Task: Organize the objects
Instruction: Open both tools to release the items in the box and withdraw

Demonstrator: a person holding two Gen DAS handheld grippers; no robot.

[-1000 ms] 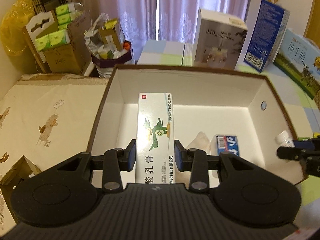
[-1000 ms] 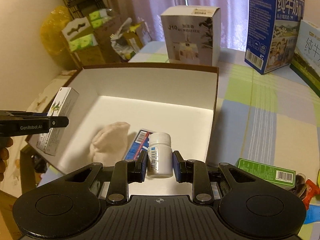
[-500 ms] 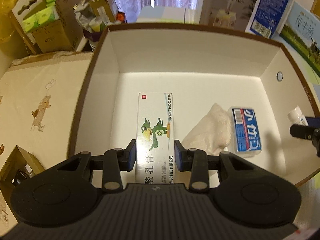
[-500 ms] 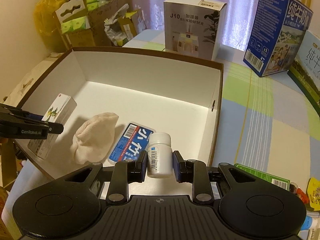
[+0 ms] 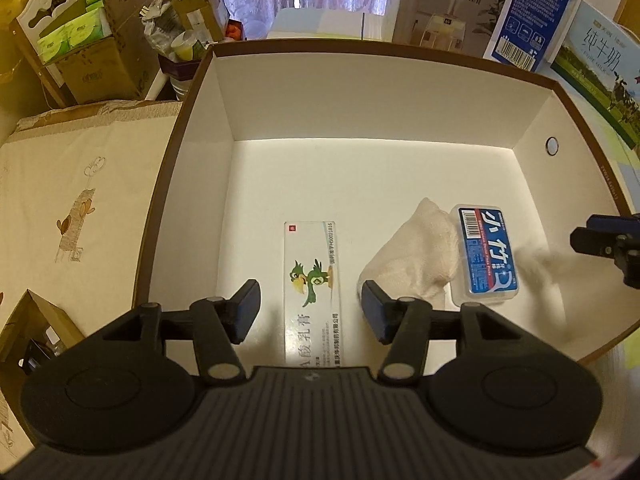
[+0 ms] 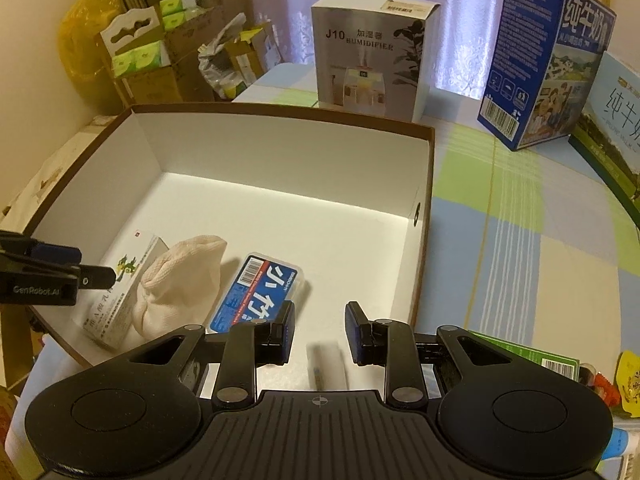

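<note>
A brown-rimmed white box (image 5: pixel 224 92) (image 6: pixel 424 184) holds the items. My left gripper (image 5: pixel 310 310) is open above a white ointment carton with a green bird (image 5: pixel 312 280), which lies on the box floor; the carton also shows in the right wrist view (image 6: pixel 120 280). A cream cloth (image 5: pixel 416 256) (image 6: pixel 180 276) and a blue floss case (image 5: pixel 486 252) (image 6: pixel 260 292) lie beside it. My right gripper (image 6: pixel 320 332) is open; a white pill bottle (image 6: pixel 326 368) is a falling blur between its fingers, seen as a blur (image 5: pixel 548 280) in the left wrist view.
A humidifier box (image 6: pixel 372 48) and blue milk cartons (image 6: pixel 548 56) stand behind the box on a checked tablecloth (image 6: pixel 520 240). A green carton (image 6: pixel 532 354) and snack packets lie at the right. Cardboard boxes of tissues (image 5: pixel 80 40) stand at the far left.
Both grippers have opened. The ointment carton has been let go and lies on the box floor. The pill bottle has left the right gripper and is dropping into the box.
</note>
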